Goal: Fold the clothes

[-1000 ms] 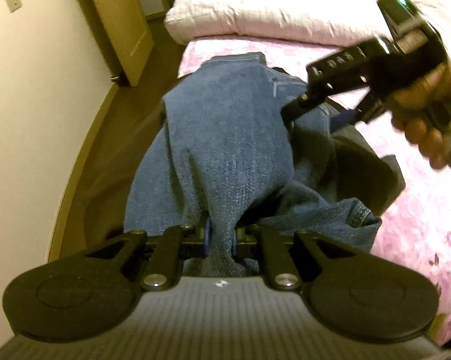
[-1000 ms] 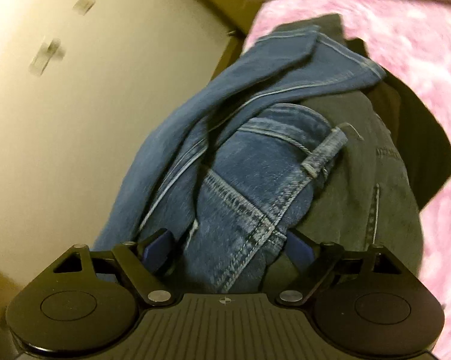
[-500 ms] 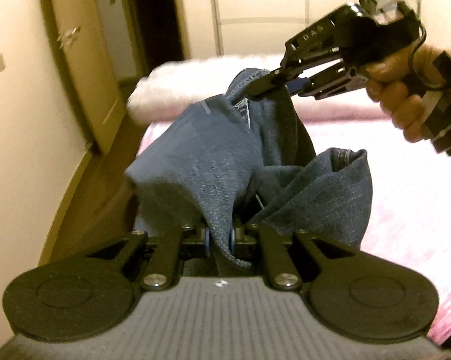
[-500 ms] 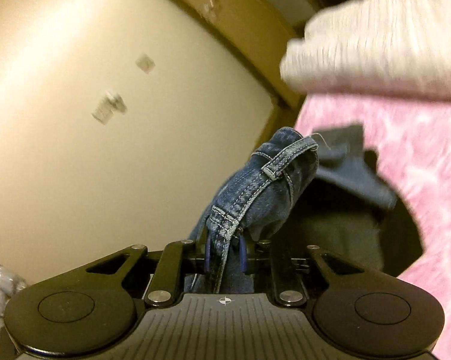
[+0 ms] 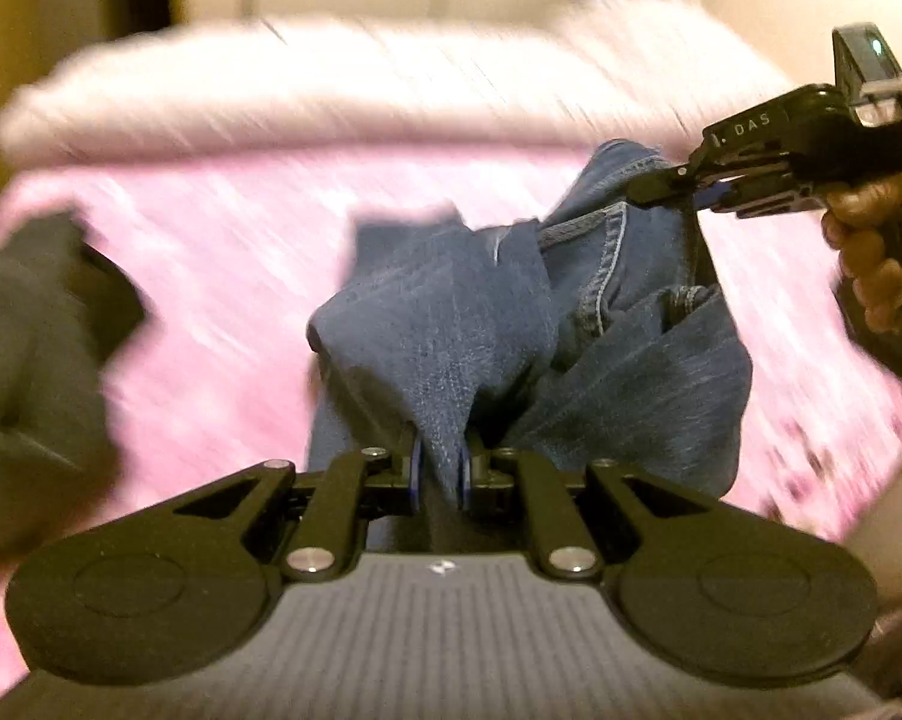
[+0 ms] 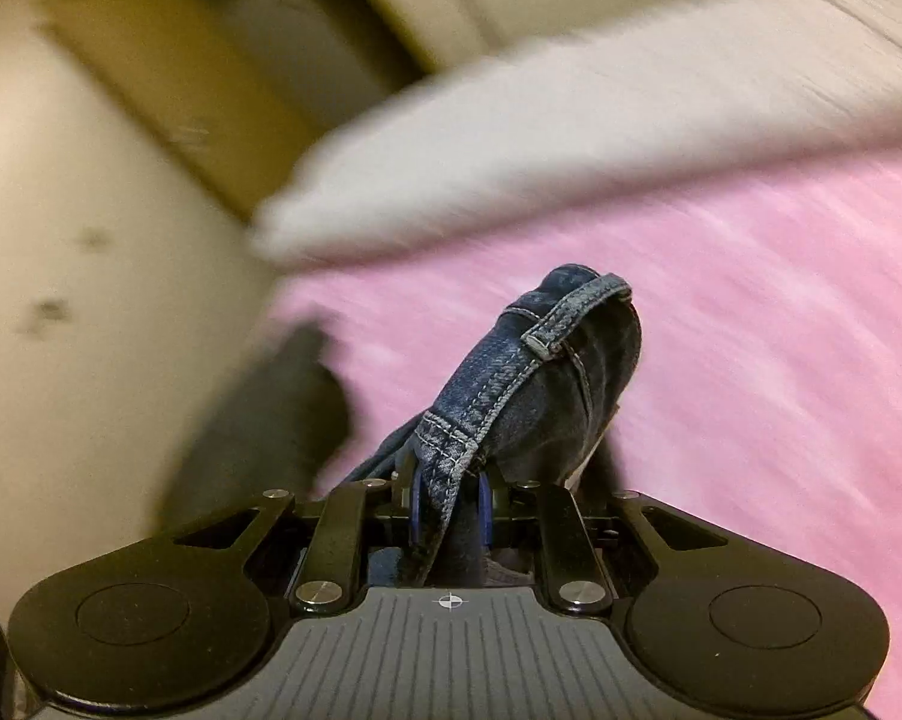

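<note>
While we hold the jeans (image 5: 451, 324) bunched in the air above the pink bed (image 5: 223, 276), both grippers' jaws are pinched nearly closed on denim: the left gripper (image 5: 439, 471) on a plain fold, the right gripper (image 6: 448, 507) on the belt-looped waistband. Denim is heavy and limp, so we judge the stiff waistband corners the best hold. Blur hides the legs' ends and the dark garment (image 5: 37, 372) left of the jeans.

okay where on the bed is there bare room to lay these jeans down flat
Bare pink bedspread lies right of the jeans, running up to the white pillow. More shows between the jeans and the dark clothing at left. Both grippers, left and right, hold the jeans.
</note>
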Demonstrator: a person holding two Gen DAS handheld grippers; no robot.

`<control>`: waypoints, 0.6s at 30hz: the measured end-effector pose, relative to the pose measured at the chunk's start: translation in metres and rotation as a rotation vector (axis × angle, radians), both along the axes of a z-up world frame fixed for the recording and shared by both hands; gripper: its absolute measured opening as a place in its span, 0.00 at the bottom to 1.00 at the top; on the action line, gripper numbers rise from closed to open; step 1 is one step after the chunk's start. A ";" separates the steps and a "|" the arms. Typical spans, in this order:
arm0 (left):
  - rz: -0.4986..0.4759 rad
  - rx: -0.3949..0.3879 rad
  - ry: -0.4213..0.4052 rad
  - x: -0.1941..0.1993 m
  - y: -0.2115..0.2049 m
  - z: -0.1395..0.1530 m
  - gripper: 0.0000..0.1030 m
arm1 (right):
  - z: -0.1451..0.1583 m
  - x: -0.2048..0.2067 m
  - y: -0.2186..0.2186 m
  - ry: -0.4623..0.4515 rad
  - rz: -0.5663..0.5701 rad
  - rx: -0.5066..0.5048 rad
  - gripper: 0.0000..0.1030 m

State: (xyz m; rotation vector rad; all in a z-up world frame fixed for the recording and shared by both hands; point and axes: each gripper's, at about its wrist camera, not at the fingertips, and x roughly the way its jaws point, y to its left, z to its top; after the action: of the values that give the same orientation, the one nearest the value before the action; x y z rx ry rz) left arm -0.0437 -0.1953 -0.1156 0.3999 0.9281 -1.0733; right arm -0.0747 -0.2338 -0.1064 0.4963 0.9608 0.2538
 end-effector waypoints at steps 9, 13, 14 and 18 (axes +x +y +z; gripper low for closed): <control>-0.116 0.169 0.040 -0.051 -0.056 -0.033 0.49 | -0.080 -0.106 -0.127 0.426 -0.251 -0.204 0.26; -0.129 0.196 -0.018 -0.036 -0.091 -0.043 0.62 | -0.069 -0.118 -0.140 0.364 -0.286 -0.194 0.44; -0.138 0.195 -0.024 -0.026 -0.104 -0.050 0.63 | -0.066 -0.113 -0.134 0.345 -0.281 -0.184 0.45; -0.143 0.240 -0.013 0.006 -0.147 -0.093 0.65 | -0.071 -0.086 -0.121 0.295 -0.229 -0.208 0.51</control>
State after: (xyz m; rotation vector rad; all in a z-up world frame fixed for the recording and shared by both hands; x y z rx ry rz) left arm -0.0374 -0.3419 -0.2082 0.6787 1.0326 -1.0903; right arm -0.1605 -0.3551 -0.1775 0.4548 1.1917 -0.1294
